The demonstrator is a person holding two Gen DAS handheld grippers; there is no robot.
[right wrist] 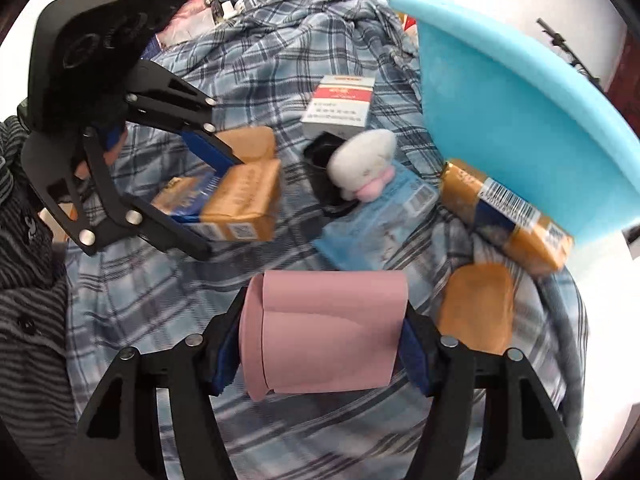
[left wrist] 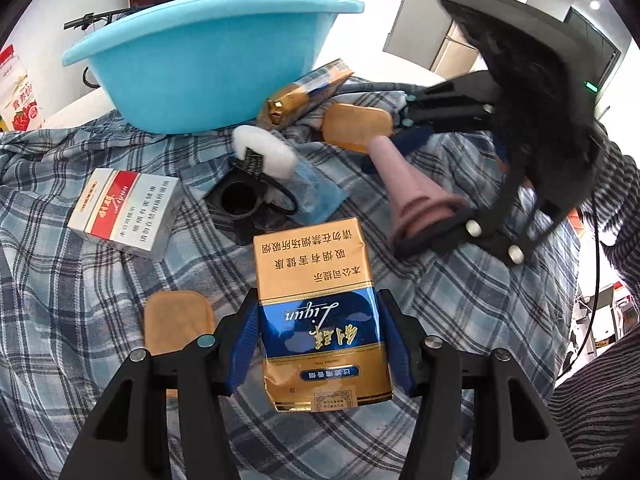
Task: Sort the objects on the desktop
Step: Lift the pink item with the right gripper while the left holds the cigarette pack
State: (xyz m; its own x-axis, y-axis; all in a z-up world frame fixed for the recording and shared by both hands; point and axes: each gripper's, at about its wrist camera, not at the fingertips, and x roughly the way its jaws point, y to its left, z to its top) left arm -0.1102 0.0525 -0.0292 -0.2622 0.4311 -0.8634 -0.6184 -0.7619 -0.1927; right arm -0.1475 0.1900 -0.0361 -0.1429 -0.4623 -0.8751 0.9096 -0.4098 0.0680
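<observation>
The left gripper (left wrist: 320, 332) clamps a gold-and-blue cigarette pack (left wrist: 320, 320) between its blue pads, holding it above the plaid cloth (left wrist: 460, 300). The right gripper (right wrist: 324, 336) squeezes a rolled pink sheet (right wrist: 328, 328), pads pressing both sides (this view is a little blurred). On the cloth lie a white-and-red cigarette box (left wrist: 124, 212), a black ring-shaped holder (left wrist: 244, 200), a white puff (left wrist: 264, 152) and tan pads (left wrist: 176, 320). A blue basin (left wrist: 208, 56) stands behind them, with another gold pack (left wrist: 304, 92) leaning against it.
</observation>
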